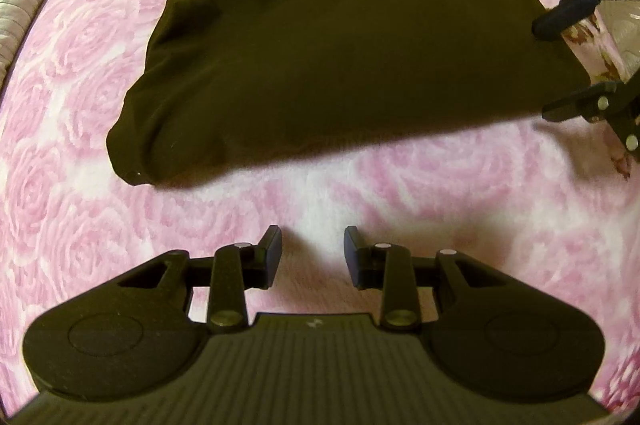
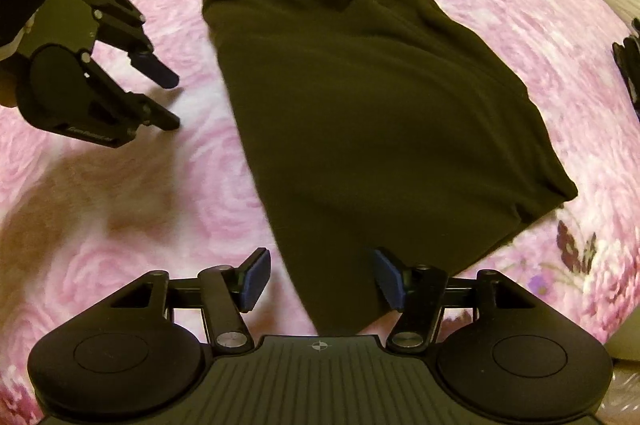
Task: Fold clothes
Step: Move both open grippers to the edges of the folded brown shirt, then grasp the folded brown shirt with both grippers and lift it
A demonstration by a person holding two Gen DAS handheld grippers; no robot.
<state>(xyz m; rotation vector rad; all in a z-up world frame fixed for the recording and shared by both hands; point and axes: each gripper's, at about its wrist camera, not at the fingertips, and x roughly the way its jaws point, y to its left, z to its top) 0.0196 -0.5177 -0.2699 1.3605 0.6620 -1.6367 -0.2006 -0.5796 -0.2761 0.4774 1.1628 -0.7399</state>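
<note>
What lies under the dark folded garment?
The dark folded garment lies on a pink rose-patterned blanket, visible all around it. Whatever is beneath or inside its folds is covered.

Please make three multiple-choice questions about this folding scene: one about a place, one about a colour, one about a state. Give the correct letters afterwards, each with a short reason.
1. Where does the dark garment lie?
A. on the pink rose-patterned blanket
B. on a wooden floor
C. inside a basket

2. What colour are the pads of the right gripper?
A. red
B. blue
C. white

3. What is the state of the left gripper?
A. shut on the garment
B. shut on nothing
C. open, holding nothing

Answers:
1. A: the blanket shows around the garment in both wrist views.
2. B: the pads look blue in the right wrist view.
3. C: its fingers stand apart over bare blanket, short of the garment's near edge.
</note>
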